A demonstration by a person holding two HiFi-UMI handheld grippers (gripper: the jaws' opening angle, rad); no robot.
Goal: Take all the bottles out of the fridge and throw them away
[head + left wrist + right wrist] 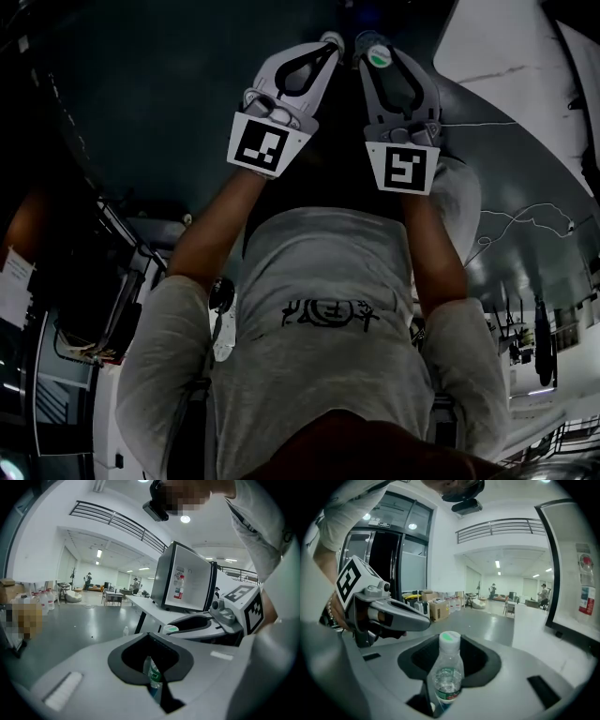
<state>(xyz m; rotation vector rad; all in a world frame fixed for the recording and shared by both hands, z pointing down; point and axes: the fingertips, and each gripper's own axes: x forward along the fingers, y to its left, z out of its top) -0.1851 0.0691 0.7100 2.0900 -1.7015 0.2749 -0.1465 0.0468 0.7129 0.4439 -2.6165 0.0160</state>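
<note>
A wide hall with a pale grey floor (79,625) lies all round, and a railed gallery (117,522) runs under the ceiling. The biggest thing close by is the black fridge (187,578), standing on a long white table (150,607); on its pale front a bottle with a red label shows, though I cannot tell whether it is behind glass or printed. Cardboard boxes (433,606) are stacked along the far wall beside dark glass doors.

The person, in a grey T-shirt (319,309), holds both arms out ahead with the two tools side by side and nearly touching at the tips. The left gripper (326,45) carries its marker cube (267,142) just above the wrist; the right gripper (370,47) carries its own.

The right gripper's fingers stand fairly wide yet are closed on the capped bottle (448,677), a clear one with a green label and a white-and-green cap; it stands upright between them, its neck and cap clear of the tips. The left gripper's fingers are drawn close together and pinch the second bottle (153,676), also green-labelled; it sits low in the gap, only a strip of it showing.

Both bottles are out of the fridge and off the table, held in the air in front of the person; the fridge stands beyond the right gripper, apart from it.
</note>
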